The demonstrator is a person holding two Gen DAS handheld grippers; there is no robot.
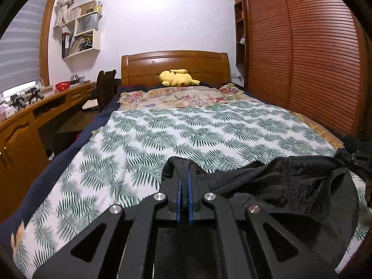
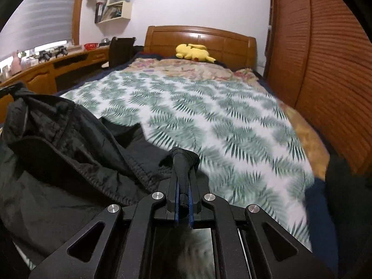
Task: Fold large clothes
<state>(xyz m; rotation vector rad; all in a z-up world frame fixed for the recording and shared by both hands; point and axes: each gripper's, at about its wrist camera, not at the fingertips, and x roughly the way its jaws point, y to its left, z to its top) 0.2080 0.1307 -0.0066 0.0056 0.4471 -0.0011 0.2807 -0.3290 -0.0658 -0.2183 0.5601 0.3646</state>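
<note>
A large black jacket [image 1: 290, 186] lies bunched at the near end of the bed, on a leaf-print sheet [image 1: 186, 130]. My left gripper [image 1: 184, 169] is shut on a fold of the jacket's edge, with the cloth draped over its fingertips; the rest of the jacket spreads to its right. In the right wrist view the jacket [image 2: 58, 153] fills the left side, and my right gripper [image 2: 184, 162] is shut on another part of its edge, pinched between the blue pads. The sheet [image 2: 220, 116] stretches ahead of it.
A yellow plush toy [image 1: 177, 78] lies by the wooden headboard [image 1: 174, 62]. A wooden desk [image 1: 34, 116] with small items and a dark chair [image 1: 104, 88] run along the left. A slatted wardrobe [image 1: 313, 58] stands close on the right.
</note>
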